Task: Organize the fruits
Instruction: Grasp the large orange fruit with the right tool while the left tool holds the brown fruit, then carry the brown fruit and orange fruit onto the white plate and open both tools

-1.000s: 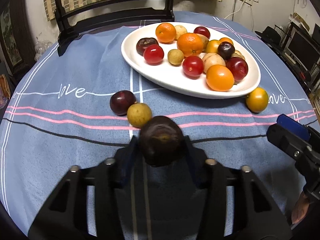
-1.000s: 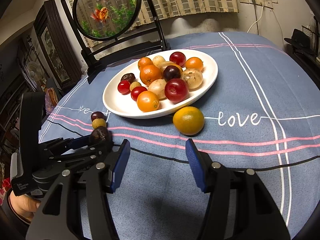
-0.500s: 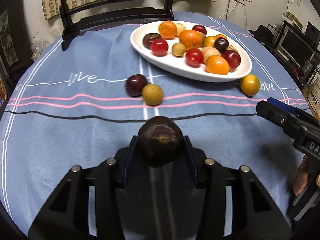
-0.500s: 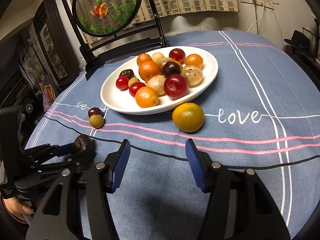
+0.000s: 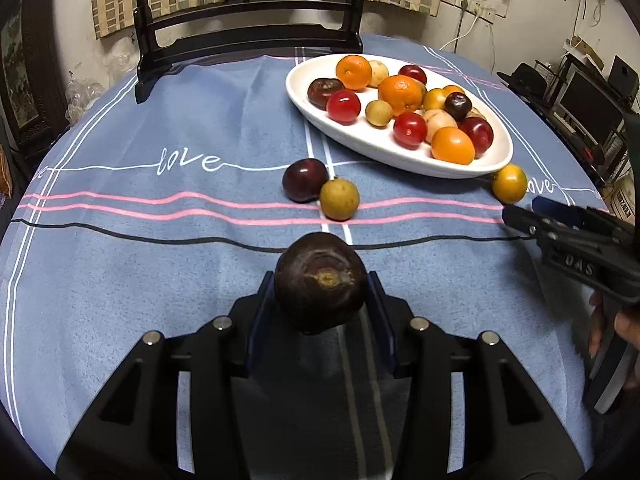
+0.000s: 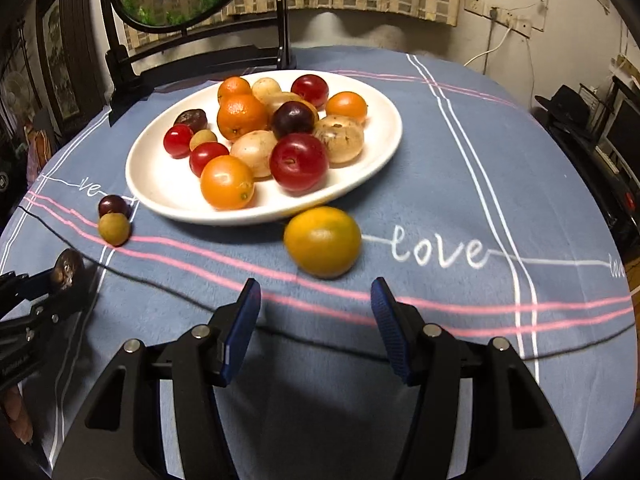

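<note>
Your left gripper (image 5: pixel 320 300) is clamped on a dark brown, wrinkled fruit (image 5: pixel 320 282); both blue pads press its sides and it sits clear of the blue tablecloth (image 5: pixel 160 264). In the right wrist view the same fruit (image 6: pixel 68 270) shows at the far left edge, held between the left gripper's fingers.

Your right gripper (image 6: pixel 314 324) stands with its jaws apart and nothing between them. Its blue pads frame bare cloth just short of a yellow-orange citrus fruit (image 6: pixel 322 241), which lies on the cloth touching or just beside the near rim of the white oval plate (image 6: pixel 160 184). From the left wrist view, that citrus fruit (image 5: pixel 509 183) sits at the plate's right end, with the right gripper's tips (image 5: pixel 532 216) near it but apart from it.

The plate (image 5: pixel 360 140) holds a heap of oranges, red and dark plums and pale tan round fruits.

Two loose fruits lie on the cloth in front of the plate: a dark plum (image 5: pixel 305 180) and a small olive-yellow fruit (image 5: pixel 339 199), touching each other. A dark wooden stand (image 5: pixel 240 44) with a round glass panel stands at the table's far side.
</note>
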A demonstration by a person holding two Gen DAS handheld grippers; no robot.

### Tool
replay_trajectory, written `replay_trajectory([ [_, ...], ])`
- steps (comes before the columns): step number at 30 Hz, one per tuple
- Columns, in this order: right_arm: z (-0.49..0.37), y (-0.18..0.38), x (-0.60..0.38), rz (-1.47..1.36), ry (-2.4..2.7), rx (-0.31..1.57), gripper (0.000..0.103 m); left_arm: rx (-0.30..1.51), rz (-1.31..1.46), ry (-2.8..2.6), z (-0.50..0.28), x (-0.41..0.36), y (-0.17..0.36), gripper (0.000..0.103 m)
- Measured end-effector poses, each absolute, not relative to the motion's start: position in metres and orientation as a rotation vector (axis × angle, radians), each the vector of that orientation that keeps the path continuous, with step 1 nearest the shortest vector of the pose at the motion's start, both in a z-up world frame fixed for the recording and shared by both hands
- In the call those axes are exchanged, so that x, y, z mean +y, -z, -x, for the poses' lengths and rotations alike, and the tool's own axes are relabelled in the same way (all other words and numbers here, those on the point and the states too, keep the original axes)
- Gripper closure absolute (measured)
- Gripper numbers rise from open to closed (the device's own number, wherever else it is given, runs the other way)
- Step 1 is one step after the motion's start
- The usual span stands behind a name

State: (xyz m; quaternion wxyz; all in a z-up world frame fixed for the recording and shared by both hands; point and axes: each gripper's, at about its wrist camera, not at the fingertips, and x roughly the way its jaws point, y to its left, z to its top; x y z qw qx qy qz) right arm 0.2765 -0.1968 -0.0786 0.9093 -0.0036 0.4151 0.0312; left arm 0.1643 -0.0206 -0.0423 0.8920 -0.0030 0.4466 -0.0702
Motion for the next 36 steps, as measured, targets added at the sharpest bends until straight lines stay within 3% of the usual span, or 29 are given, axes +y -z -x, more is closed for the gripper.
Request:
replay_trajectory([
  [6,-0.295,0.081,-0.193,0.024,-0.033,0.853,0.045,0.928,0.009,0.150,-0.166,-0.020,0.042,0.058],
  [9,-0.301,0.085,-0.192,0.029,-0.026,0.864,0.059,0.936,0.008,0.153,-0.167,-0.021,0.044,0.058],
  [36,-0.263,0.070,-0.202,-0.037,-0.099,0.816,0.060,0.946,-0.010,0.149,-0.166,-0.028,0.045,0.058],
])
